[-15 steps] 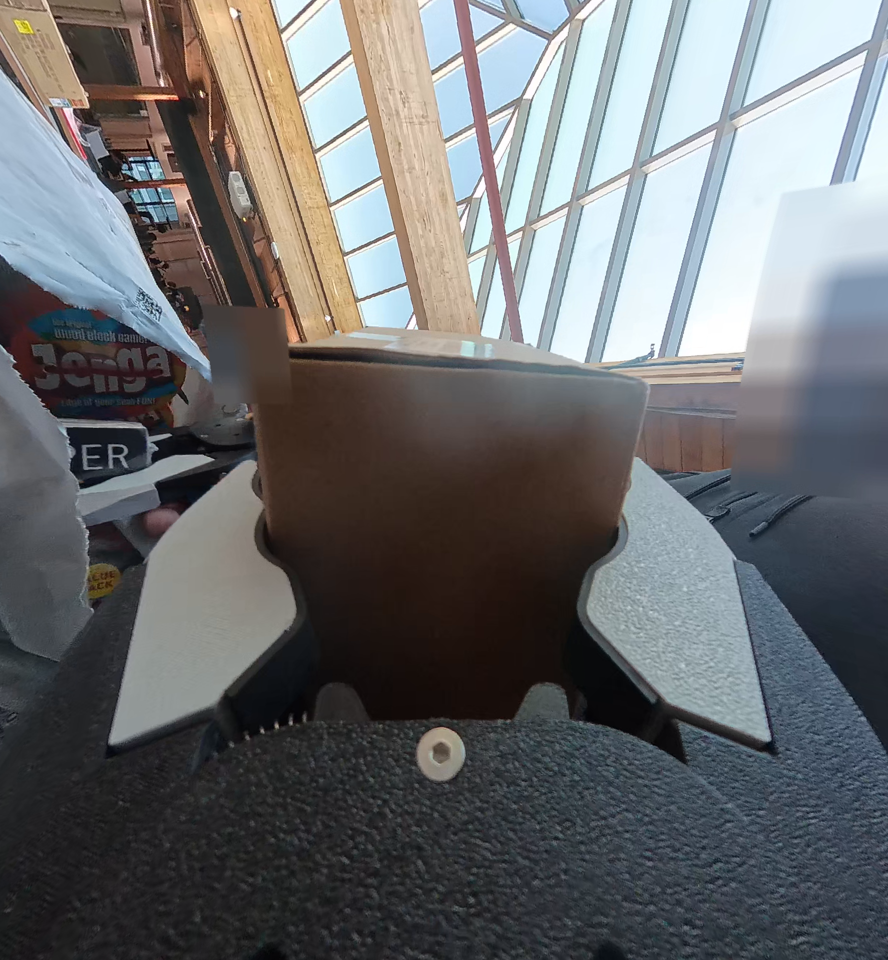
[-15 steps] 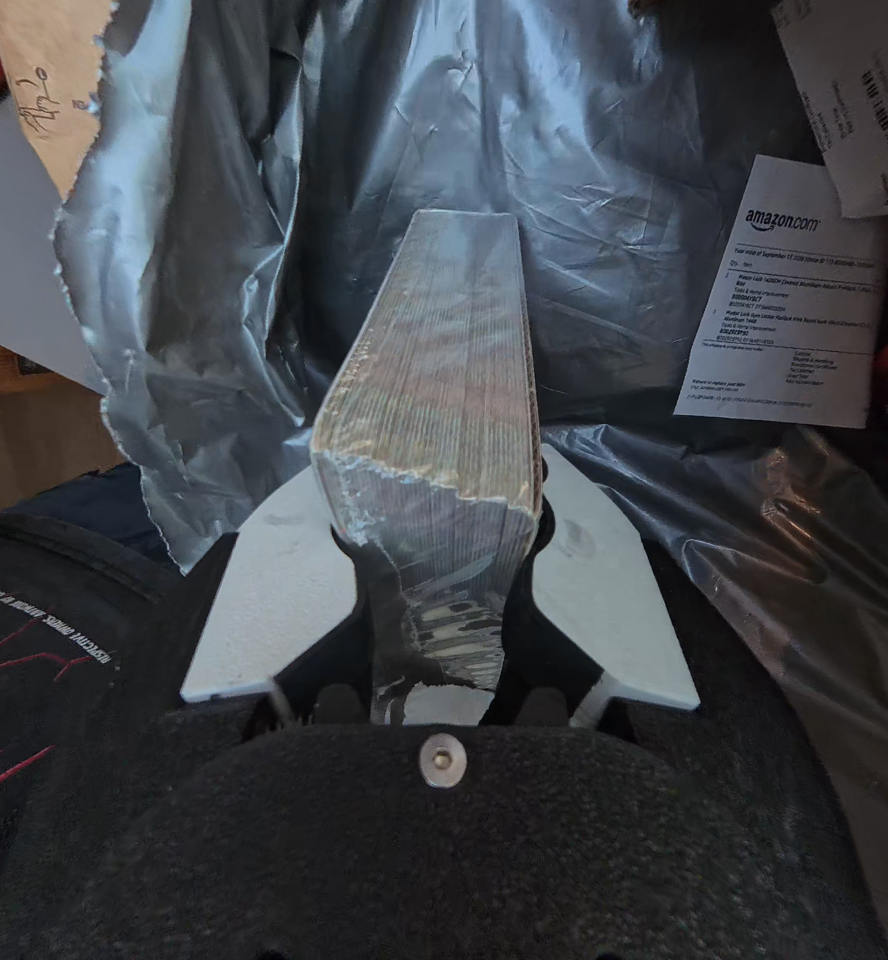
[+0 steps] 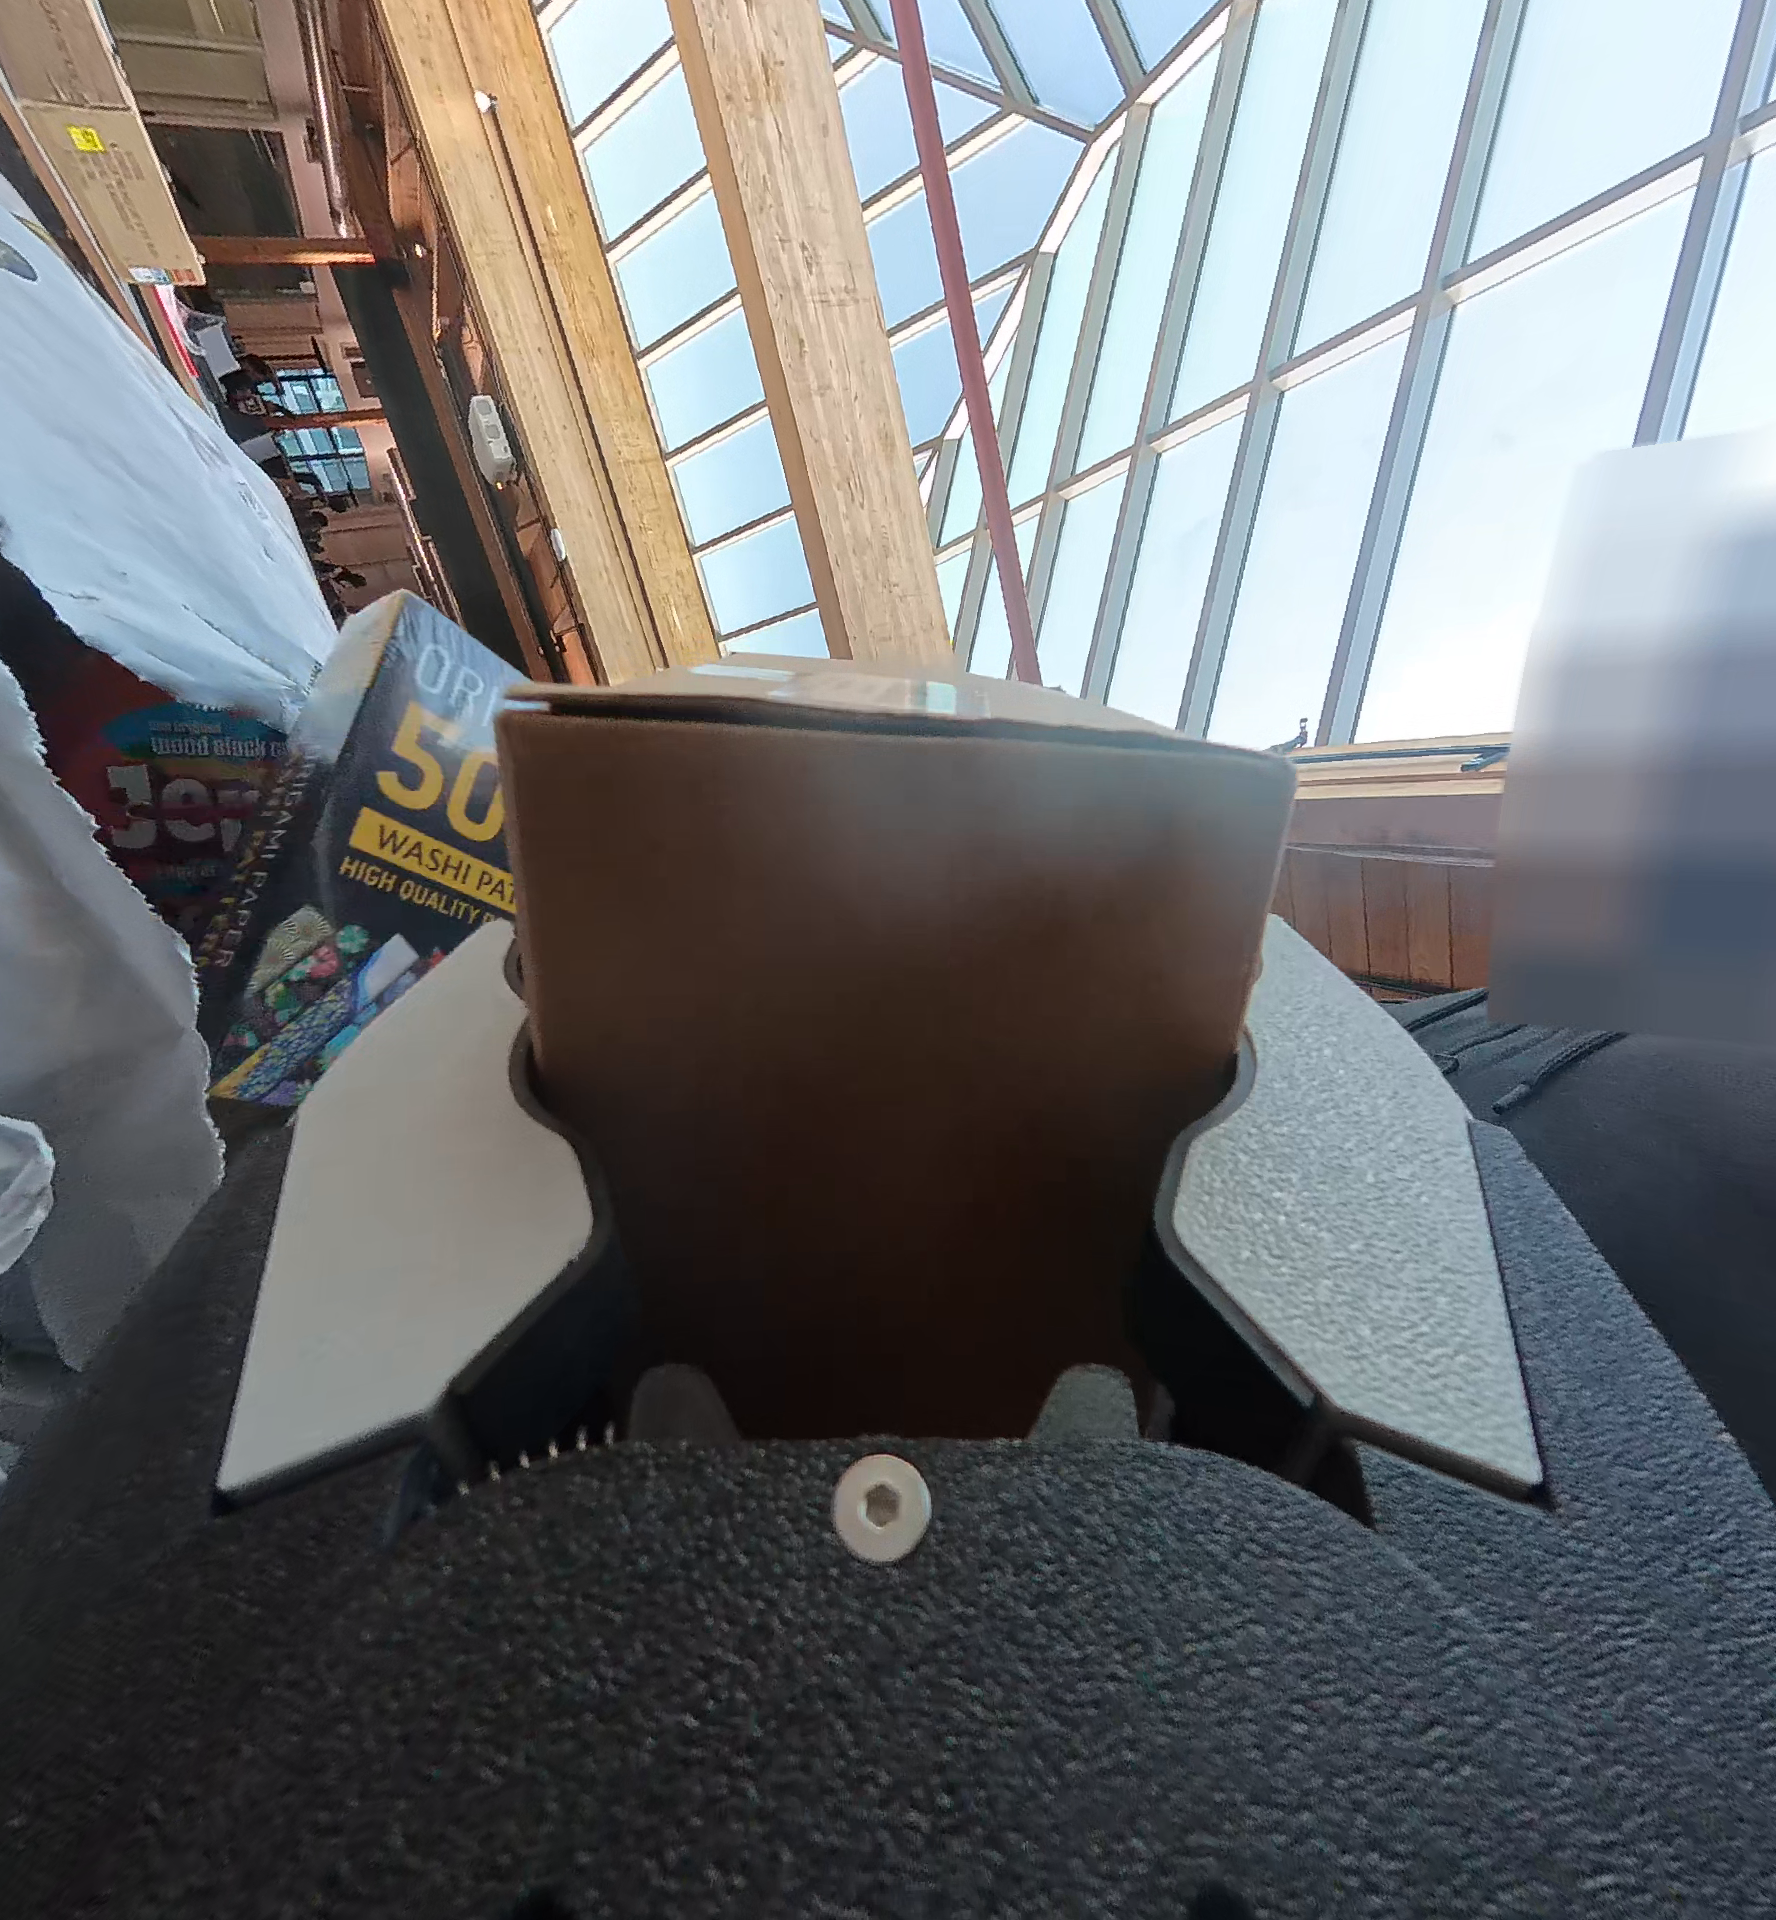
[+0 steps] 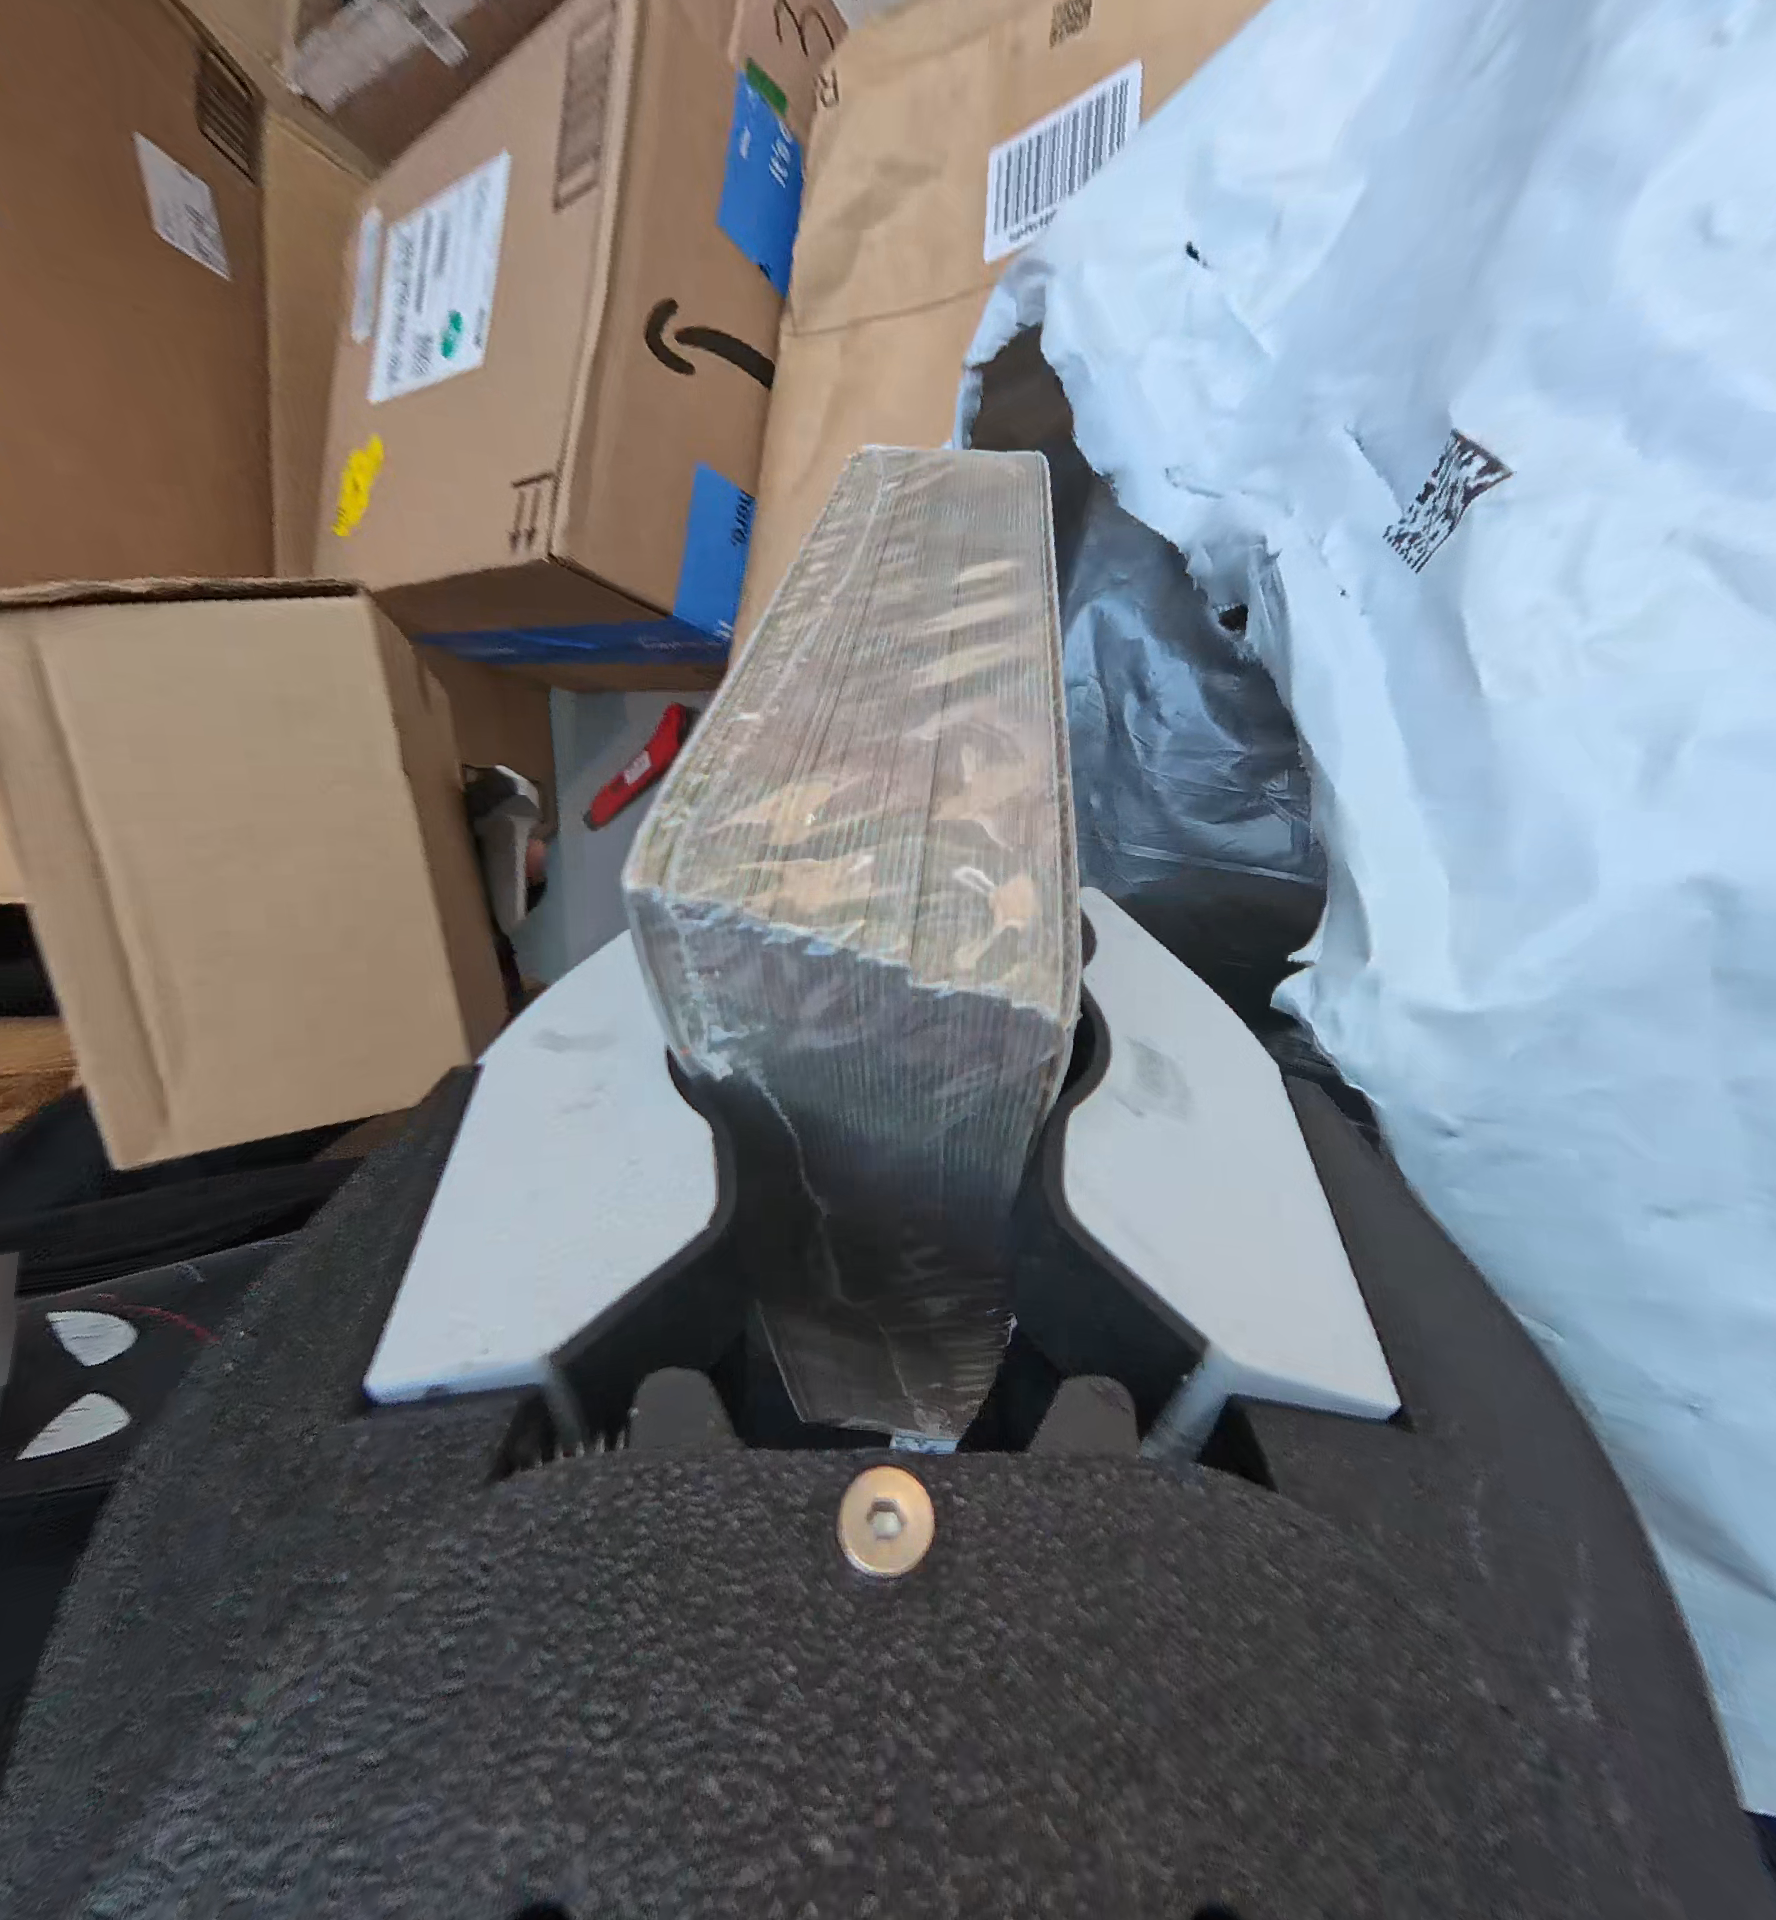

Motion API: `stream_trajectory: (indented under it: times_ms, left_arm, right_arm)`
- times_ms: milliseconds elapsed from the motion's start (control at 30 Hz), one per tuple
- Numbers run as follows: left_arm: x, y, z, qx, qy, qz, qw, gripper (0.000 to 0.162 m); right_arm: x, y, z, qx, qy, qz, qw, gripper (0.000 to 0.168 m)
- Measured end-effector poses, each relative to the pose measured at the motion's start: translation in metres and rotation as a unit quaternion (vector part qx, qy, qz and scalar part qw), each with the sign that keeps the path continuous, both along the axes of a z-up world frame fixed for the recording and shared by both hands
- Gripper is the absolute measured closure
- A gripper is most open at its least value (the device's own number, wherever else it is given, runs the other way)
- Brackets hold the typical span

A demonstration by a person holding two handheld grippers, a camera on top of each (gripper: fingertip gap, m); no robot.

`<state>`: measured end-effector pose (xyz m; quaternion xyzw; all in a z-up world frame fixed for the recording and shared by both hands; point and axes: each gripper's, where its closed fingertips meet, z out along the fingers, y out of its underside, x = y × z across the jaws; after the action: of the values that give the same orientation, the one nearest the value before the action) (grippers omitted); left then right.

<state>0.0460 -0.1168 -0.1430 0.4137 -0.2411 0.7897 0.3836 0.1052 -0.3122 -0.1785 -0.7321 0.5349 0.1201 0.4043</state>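
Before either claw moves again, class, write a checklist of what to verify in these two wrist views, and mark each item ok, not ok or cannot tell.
1. Left claw shut on the brown cardboard box: ok.
2. Box sits square between the fingers, flap closed on top: ok.
3. Right claw shut on the shrink-wrapped paper stack: ok.
4. Stack's wrap intact: not ok, the film looks torn and loose near the claw's base.
5. Room to the right claw's right: not ok, the white plastic bag lies close.
6. What lies beneath either claw: cannot tell, neither view shows it.
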Motion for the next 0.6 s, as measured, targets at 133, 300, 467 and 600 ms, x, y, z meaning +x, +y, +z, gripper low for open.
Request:
stream_trajectory:
  times_ms: [133, 300, 467, 600]
  left_arm:
    - [0.004, -0.004, 0.003, 0.002, -0.003, -0.002, 1.000, 0.040]
    - [0.004, -0.002, 0.003, 0.002, 0.000, 0.002, 1.000, 0.041]
    - [0.001, 0.001, 0.000, -0.001, 0.009, 0.012, 1.000, 0.041]
    - [-0.002, 0.002, -0.002, -0.005, 0.012, 0.022, 1.000, 0.040]
  right_arm:
    - [0.000, 0.000, 0.017, 0.066, 0.004, -0.028, 0.997, 0.107]
    - [-0.006, 0.004, 0.020, 0.134, 0.025, -0.058, 0.989, 0.107]
    - [-0.010, 0.010, 0.017, 0.178, 0.043, -0.076, 0.980, 0.107]
    - [-0.012, 0.013, 0.016, 0.209, 0.054, -0.088, 0.972, 0.107]
